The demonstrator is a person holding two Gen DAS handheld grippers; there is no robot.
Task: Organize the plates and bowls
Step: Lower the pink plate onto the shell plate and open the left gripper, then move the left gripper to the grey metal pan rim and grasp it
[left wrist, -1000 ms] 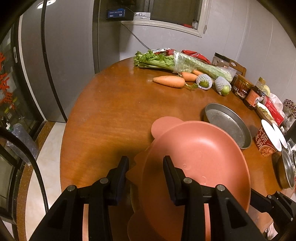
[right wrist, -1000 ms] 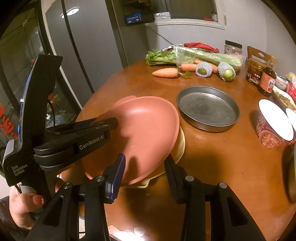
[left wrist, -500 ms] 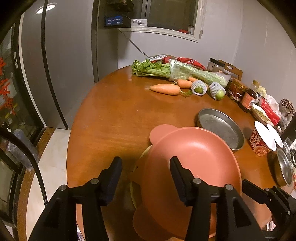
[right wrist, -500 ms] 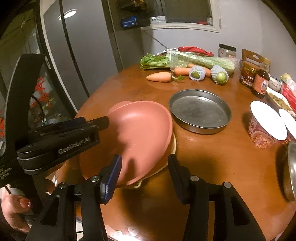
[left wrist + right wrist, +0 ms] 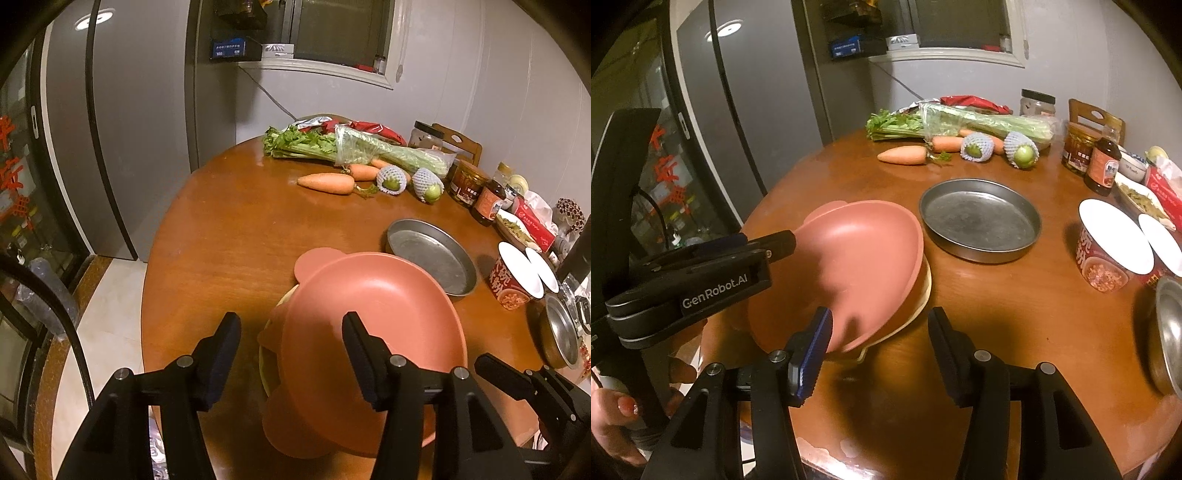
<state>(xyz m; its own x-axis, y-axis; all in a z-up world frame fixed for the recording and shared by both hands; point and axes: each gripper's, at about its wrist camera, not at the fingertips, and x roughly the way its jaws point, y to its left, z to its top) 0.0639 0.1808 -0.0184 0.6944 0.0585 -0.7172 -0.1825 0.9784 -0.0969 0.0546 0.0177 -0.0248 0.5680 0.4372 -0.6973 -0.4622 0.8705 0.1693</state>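
The pink plate (image 5: 373, 325) lies tilted on a yellow plate (image 5: 916, 306) at the table's (image 5: 229, 236) near edge; only a rim sliver of the yellow one shows. The left gripper (image 5: 291, 347) is opening, its pads clear of the pink rim between them. The right gripper (image 5: 879, 347) stands open over bare wood. At two o'clock sits a metal pan (image 5: 979, 218). A bowl (image 5: 1167, 332) at the right is cut off.
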